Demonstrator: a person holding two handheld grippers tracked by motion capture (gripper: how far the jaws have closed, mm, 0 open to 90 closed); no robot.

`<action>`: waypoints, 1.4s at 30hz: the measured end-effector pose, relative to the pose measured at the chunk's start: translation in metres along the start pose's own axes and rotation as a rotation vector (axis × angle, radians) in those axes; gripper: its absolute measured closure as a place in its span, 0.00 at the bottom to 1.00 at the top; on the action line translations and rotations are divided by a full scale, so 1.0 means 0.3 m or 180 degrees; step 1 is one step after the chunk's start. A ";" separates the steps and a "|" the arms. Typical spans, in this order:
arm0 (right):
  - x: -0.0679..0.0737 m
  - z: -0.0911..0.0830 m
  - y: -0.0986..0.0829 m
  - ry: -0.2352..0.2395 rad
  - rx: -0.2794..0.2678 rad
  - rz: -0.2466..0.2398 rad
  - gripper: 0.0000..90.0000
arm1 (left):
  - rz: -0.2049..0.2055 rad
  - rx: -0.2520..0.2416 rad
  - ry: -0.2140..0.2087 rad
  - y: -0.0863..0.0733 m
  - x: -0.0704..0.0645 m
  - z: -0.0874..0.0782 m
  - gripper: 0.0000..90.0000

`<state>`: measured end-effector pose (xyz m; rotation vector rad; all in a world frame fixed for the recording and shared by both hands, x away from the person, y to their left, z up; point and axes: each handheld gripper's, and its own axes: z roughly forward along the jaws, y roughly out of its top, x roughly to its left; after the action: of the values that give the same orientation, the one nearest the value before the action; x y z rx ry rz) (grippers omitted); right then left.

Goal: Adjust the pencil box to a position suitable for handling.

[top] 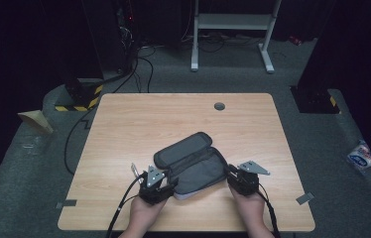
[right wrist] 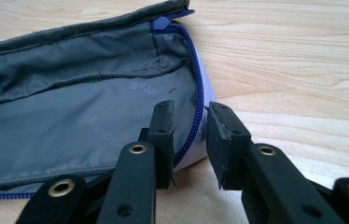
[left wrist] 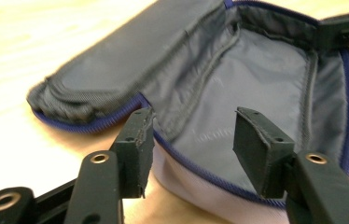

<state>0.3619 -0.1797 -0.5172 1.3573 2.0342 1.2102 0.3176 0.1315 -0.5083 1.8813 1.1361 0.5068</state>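
Observation:
A grey fabric pouch (top: 188, 166) with a blue zipper lies unzipped on the wooden table (top: 139, 124), its lid folded back to the far left. My left gripper (top: 171, 184) is at the pouch's near left corner. In the left gripper view it (left wrist: 191, 135) is open wide, one jaw outside the rim and the other above the grey lining (left wrist: 256, 79). My right gripper (top: 230, 173) is at the pouch's right end. In the right gripper view it (right wrist: 190, 126) is open only narrowly, its jaws straddling the zipper rim (right wrist: 196, 107) without visibly pinching it.
A grey cable grommet (top: 219, 106) sits near the table's far edge. Grey tape tabs (top: 66, 203) mark the front corners. Cables trail off the left side. On the floor beyond stand a white frame (top: 233, 29) and, at right, a white packet (top: 361, 156).

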 end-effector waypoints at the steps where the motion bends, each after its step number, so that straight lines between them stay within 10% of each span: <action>1: -0.001 -0.003 -0.004 0.0005 -0.0011 -0.0006 0.79 | -0.0023 0.0004 0.0001 -0.002 -0.003 0.000 0.52; 11: -0.012 -0.033 -0.009 -0.0004 -0.0003 -0.0034 0.77 | -0.0029 0.0082 0.0074 -0.014 -0.049 -0.031 0.46; 23: 0.006 -0.034 -0.010 -0.0001 0.0038 -0.0058 0.76 | 0.0004 0.0208 0.0118 -0.012 -0.063 0.003 0.62; 29: 0.027 -0.018 -0.005 0.0023 0.0031 -0.0065 0.70 | 0.0181 0.0393 0.0302 0.038 -0.018 0.048 0.67; 42: 0.059 0.092 0.061 0.0087 0.0107 -0.0054 0.66 | -0.0091 0.0628 0.0463 0.111 0.158 0.152 0.64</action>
<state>0.3836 -0.1492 -0.5145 1.3429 2.0896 1.1990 0.3903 0.1438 -0.5096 2.0194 1.3486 0.5391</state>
